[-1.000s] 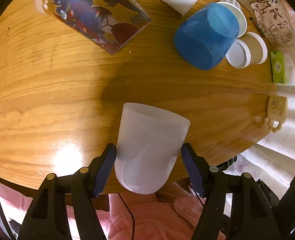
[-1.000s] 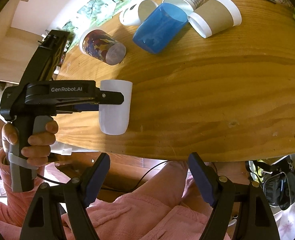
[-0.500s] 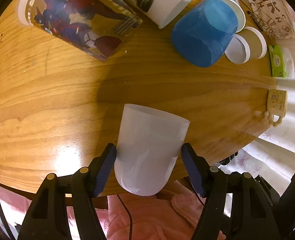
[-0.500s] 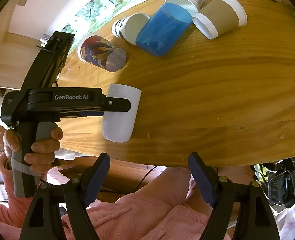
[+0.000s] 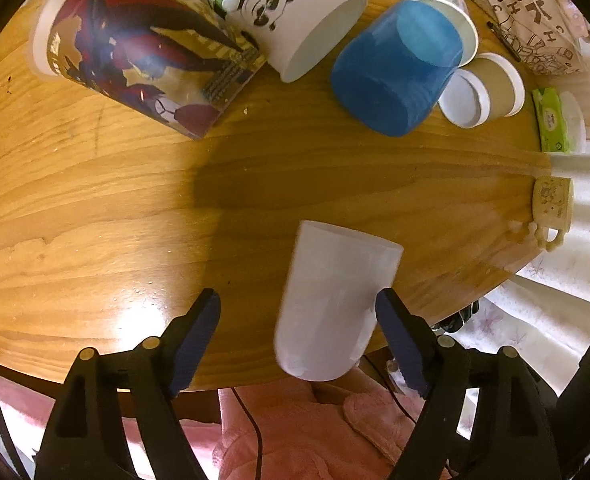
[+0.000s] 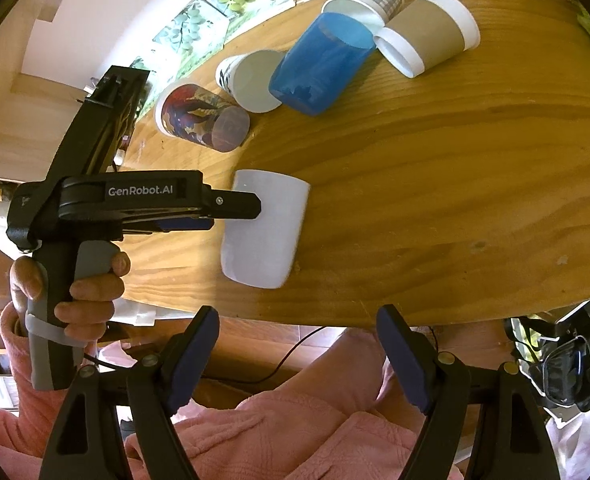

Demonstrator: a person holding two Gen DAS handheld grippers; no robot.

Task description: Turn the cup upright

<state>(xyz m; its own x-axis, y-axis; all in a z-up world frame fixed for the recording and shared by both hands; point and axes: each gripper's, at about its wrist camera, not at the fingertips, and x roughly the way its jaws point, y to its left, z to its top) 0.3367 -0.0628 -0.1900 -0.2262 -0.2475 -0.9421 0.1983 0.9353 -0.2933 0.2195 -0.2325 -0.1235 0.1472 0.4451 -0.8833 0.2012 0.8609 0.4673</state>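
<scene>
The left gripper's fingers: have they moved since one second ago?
Yes. The left gripper has opened; its left finger stands apart from the white plastic cup on the wooden table.

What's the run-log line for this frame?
left gripper: open, white cup released, touching one finger | cup: base toward camera, at near edge of table | right gripper: open, empty, off table

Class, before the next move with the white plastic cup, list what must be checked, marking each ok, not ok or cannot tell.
1. Left gripper open: ok.
2. White plastic cup free of both fingers: cannot tell, one finger is very close.
3. Cup at rest: not ok, it is blurred.
4. Cup upright on the wooden table: cannot tell.
5. Right gripper open and apart from the cup: ok.
</scene>
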